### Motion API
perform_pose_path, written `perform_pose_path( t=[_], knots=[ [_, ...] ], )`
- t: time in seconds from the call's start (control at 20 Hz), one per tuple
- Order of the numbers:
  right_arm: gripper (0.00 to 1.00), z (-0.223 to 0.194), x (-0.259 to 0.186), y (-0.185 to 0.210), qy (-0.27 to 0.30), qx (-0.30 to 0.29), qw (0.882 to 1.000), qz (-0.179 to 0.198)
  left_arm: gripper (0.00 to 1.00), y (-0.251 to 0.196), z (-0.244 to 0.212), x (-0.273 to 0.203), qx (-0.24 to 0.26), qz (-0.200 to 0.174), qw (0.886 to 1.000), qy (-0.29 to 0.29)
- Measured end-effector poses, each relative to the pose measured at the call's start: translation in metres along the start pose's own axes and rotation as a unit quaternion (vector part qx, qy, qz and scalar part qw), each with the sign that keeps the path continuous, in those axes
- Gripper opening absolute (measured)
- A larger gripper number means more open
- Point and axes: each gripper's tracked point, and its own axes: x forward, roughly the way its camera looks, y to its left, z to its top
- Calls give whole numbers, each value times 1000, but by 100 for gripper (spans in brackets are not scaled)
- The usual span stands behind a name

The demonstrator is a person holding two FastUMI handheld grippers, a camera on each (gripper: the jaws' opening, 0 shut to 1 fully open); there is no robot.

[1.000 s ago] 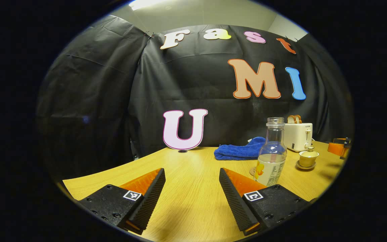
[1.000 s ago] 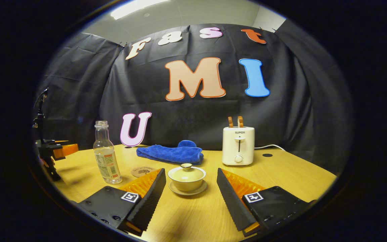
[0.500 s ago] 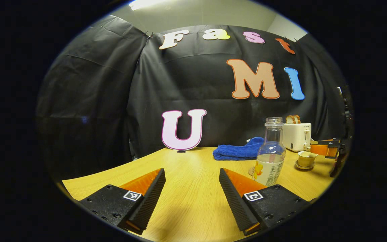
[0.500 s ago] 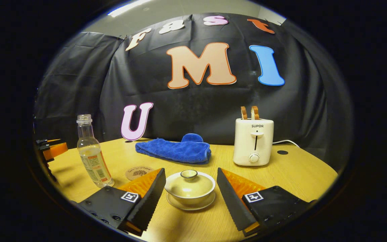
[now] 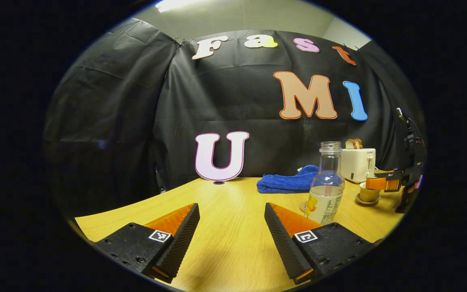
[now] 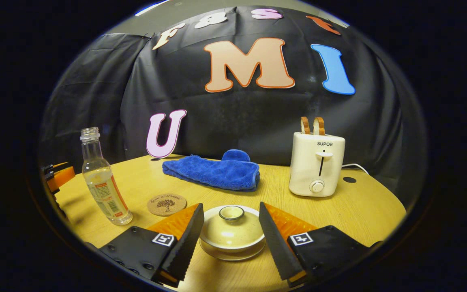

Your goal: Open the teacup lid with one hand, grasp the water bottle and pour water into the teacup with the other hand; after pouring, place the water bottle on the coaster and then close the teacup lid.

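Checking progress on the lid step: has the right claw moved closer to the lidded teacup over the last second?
Yes. The right claw advanced toward the cream lidded teacup, now between its open fingers; the white toaster looms larger too.

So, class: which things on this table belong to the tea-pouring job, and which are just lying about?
Job: teacup, its lid, water bottle, coaster, right claw, left claw.
Lying about: blue cloth, toaster with bread slices.

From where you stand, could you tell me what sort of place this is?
Probably a staged recording booth, not a real kitchen: black cloth wall, one wooden table set with a toaster, teacup and water bottle.
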Motion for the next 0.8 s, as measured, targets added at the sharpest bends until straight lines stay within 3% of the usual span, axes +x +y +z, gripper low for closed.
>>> perform_pose_path(
  t=[0.1,0.25,0.35,0.55,0.8],
  knots=[
    [79,4,-3,-1,-1,4,1000,0,94,0,0,0,0,0,1000,0],
    [75,4,-3,-1,-6,2,1000,1,94,0,0,-1,0,0,1000,0],
    [65,7,-1,0,-12,-3,1000,2,94,0,0,0,0,0,1000,0],
    [35,9,2,1,-18,1,1000,-2,94,-1,0,0,0,-3,1000,0],
    [31,9,1,0,-22,3,1000,-1,94,-2,0,0,0,-5,1000,-1]
  ],
)
